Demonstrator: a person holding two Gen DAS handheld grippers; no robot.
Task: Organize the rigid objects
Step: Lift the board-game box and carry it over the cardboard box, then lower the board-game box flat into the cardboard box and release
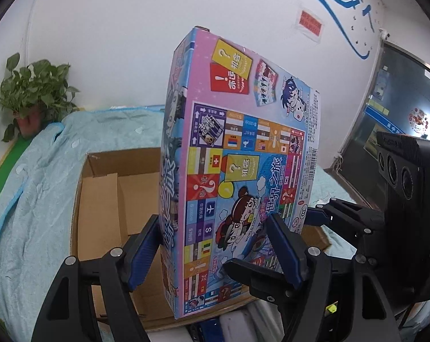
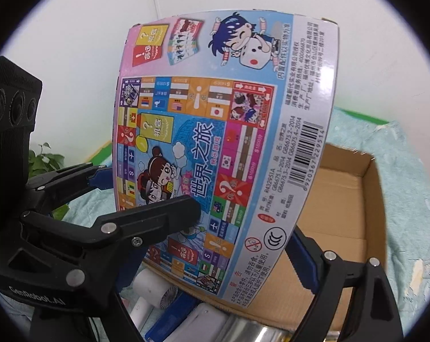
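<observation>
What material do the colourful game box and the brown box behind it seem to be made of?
Game box: seemingly thin printed paperboard with a slightly glossy finish, shown by light glare on the artwork. Brown box: probably corrugated cardboard, matte and unprinted, with folded flaps.

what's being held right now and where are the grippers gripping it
The board game box, held upright over the cardboard box. The left gripper clamps its lower left edge; the right gripper's grip cannot be told.
</observation>
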